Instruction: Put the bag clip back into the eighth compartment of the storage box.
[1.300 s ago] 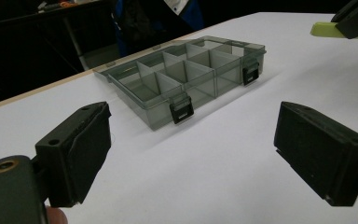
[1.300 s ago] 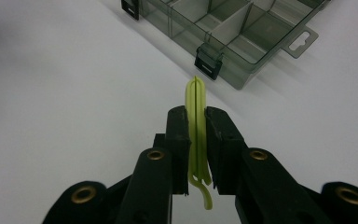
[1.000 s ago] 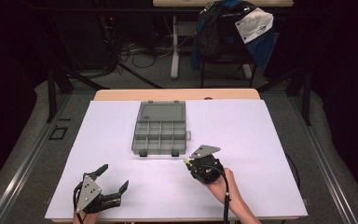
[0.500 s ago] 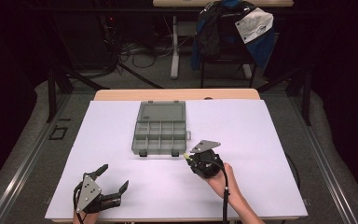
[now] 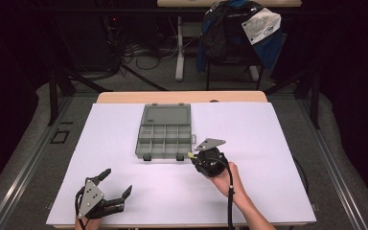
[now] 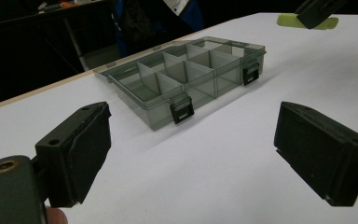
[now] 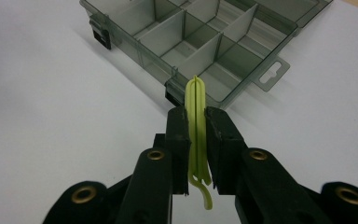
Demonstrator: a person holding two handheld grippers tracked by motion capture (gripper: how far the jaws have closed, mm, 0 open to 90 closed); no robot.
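A: What colours sit at the middle of the high view?
B: A smoke-grey, see-through organiser box [image 5: 165,132] with black latches, on a plain white table [image 5: 268,139] edged in pale wood along the top.
A: And the bright bit?
B: A yellow-green plastic clip [image 7: 196,126], pressed between the black pads of the right tongs [image 7: 196,119], which have brass-coloured rivets.
A: Lower left?
B: The left tongs [image 5: 117,184], black too, with a grey three-cornered plate.
A: The backdrop?
B: Dark, nearly black; at upper right a blue jacket [image 5: 237,31] with a white panel over a chair.
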